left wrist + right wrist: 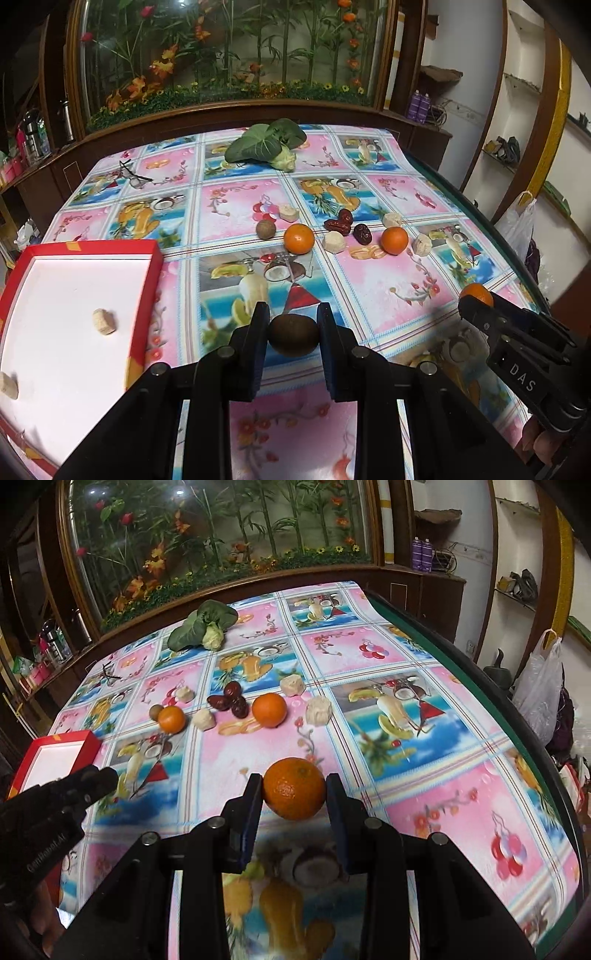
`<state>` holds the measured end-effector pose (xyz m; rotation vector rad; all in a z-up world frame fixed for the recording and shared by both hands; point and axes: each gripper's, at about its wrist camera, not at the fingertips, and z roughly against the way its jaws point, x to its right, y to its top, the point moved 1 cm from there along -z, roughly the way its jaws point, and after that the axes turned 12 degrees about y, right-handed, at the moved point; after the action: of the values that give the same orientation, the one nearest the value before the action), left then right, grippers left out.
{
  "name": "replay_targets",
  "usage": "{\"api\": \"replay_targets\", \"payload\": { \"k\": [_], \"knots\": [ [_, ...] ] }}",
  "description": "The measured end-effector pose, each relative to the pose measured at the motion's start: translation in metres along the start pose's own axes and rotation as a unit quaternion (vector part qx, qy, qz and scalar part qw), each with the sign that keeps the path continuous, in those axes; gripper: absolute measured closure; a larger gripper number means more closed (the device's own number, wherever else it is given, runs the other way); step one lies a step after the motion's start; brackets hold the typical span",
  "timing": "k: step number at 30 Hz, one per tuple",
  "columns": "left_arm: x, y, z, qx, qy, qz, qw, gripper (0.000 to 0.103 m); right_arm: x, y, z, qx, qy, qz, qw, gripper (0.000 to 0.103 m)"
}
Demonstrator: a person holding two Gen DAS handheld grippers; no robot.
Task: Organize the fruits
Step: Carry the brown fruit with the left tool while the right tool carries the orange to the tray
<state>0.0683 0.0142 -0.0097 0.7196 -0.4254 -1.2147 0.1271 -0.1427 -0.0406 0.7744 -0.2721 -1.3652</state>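
Left wrist: left gripper (293, 334) clamps brown fruit (293, 335) lengthwise; right gripper (294, 788) clamps orange (294, 788)

Our left gripper (293, 334) sits at the lower centre of its own view, fingers pointing forward, jaws closed on a small brown fruit (293, 335). Our right gripper (294, 794) sits likewise at lower centre of its view, jaws clamped on an orange (294, 788). Each gripper shows at the other view's edge: right at lower right, left at lower left.
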Motion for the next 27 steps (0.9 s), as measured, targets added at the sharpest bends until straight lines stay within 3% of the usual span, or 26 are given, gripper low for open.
{"api": "replay_targets", "payload": {
  "k": [11,27],
  "knots": [
    [-0.033,-0.007,0.021,0.017,0.018,0.016,0.9996,0.078,-0.032,-0.011,0.018,0.01,0.019,0.021,1.0,0.067],
    [-0.087,-0.015,0.037,0.035,0.057,0.049,0.9965,0.078,-0.099,-0.022,0.01,0.004,0.072,0.073,0.995,0.067]
  ]
}}
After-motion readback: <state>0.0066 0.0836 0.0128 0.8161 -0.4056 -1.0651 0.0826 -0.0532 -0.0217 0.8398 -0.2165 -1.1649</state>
